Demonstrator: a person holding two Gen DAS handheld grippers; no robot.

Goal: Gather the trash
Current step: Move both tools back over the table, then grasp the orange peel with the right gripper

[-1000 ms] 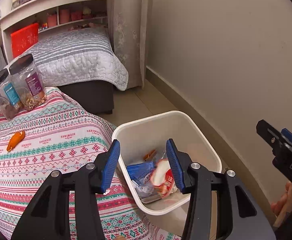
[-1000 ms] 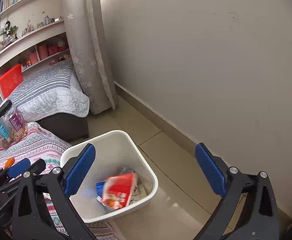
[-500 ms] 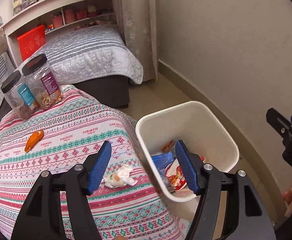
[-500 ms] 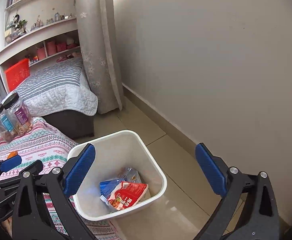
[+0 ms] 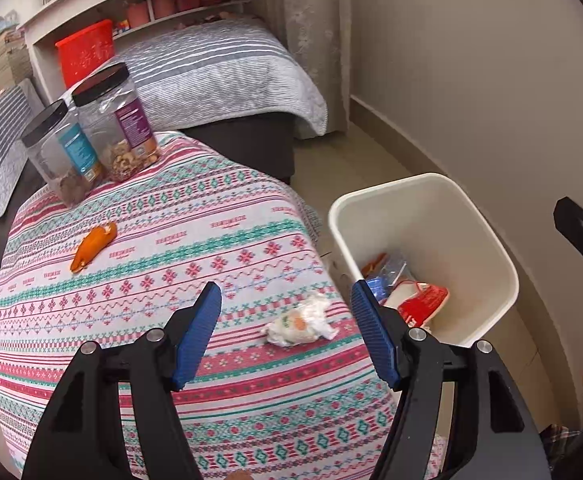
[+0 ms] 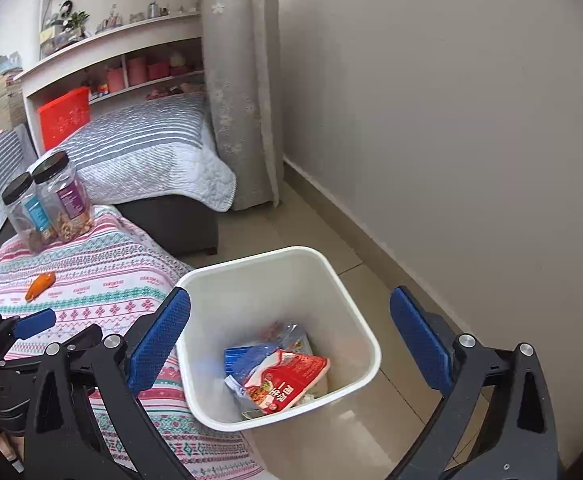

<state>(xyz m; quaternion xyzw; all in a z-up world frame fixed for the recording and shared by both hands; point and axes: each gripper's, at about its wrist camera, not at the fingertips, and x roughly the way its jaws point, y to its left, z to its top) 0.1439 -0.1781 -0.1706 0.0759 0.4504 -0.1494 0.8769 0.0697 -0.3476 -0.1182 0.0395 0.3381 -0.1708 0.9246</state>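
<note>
Between the earlier views and this one, the left tool (image 5: pixel 285 312) has swung away from the bin (image 5: pixel 487 236) toward the patterned surface (image 5: pixel 163 248), and its jaws have just been opening; nothing lies between the pads, so it is released. Its earlier position above the bin has given way to one above the cloth. From left to right in the left wrist view: two clear jars (image 5: pixel 87 136) with black lids stand at the far edge of the surface; an orange wrapper (image 5: pixel 91 246) lies nearer, well apart from the jars; a crumpled white wad (image 5: pixel 303 322) rests near the surface's right edge, framed between the open jaws but not touched. Beside the surface stands the white bin on the floor.

In the right wrist view the red packet (image 6: pixel 287 380) now lies at rest on the other trash in the bin, where earlier it appeared blurred, as if falling. The right tool (image 6: pixel 289 340) hangs over the bin with its jaws spread wide and empty.

Judged from this arrangement, one deposit is complete and two pieces remain on the surface. The white wad, being just ahead of the left tool, appears to be the next pickup; being soft and low, it probably calls for a descent close to the cloth before closing.
</note>
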